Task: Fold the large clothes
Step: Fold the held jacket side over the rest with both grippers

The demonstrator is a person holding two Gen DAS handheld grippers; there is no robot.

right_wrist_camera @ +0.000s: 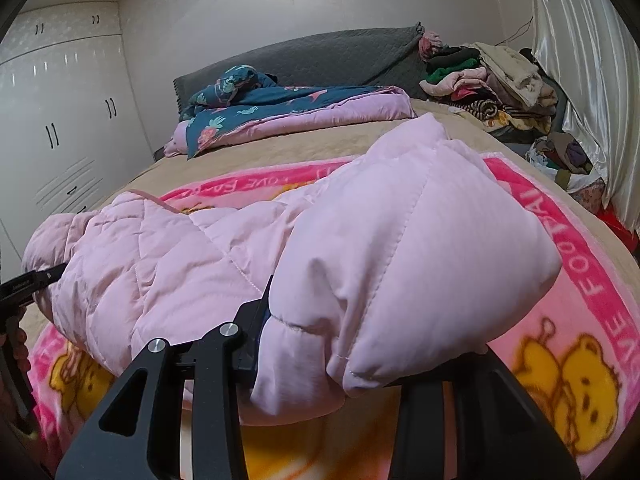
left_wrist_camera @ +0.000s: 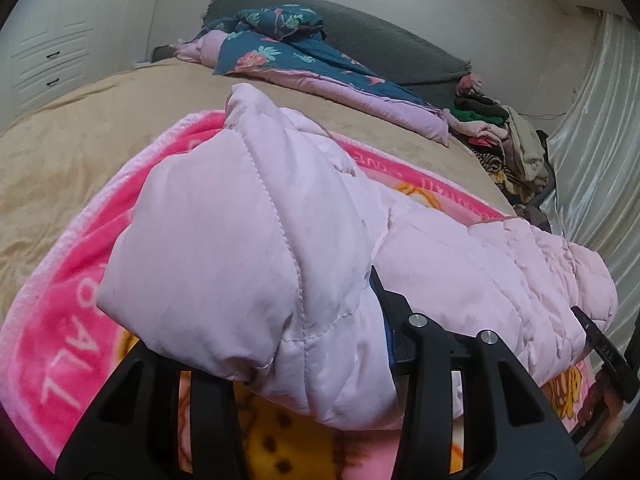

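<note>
- The pink puffer jacket (left_wrist_camera: 248, 248) (right_wrist_camera: 280, 248) lay across the pink cartoon blanket (left_wrist_camera: 60, 320) (right_wrist_camera: 580, 320), which served as the landmark; the blanket itself was spread over a tan bedcover (left_wrist_camera: 80, 128) (right_wrist_camera: 280, 148).
- The left gripper (left_wrist_camera: 320, 344) sat at the blanket's near edge with a bulging quilted fold of the jacket packed between its black fingers (left_wrist_camera: 432, 360); the tongs pinched that fold.
- The right gripper (right_wrist_camera: 360, 344) sat likewise at the blanket's near edge, its fingers (right_wrist_camera: 224, 344) closed on the jacket's padded end, which bulged up over them.
- In the left wrist view the other gripper's black tip showed at the jacket's far right end; in the right wrist view the same was seen at the jacket's far left end.
- Beyond the blanket, toward the grey headboard (left_wrist_camera: 380, 44) (right_wrist_camera: 320, 56), lay a rumpled blue floral quilt (left_wrist_camera: 288, 48) (right_wrist_camera: 256, 104) with lilac lining.
- Off the blanket's far corner, by the pale curtain (left_wrist_camera: 600, 120) (right_wrist_camera: 580, 60), stood a heap of clothes (left_wrist_camera: 500, 132) (right_wrist_camera: 488, 80).
- A white wardrobe (left_wrist_camera: 52, 40) (right_wrist_camera: 60, 120) stood past the blanket's other side.
</note>
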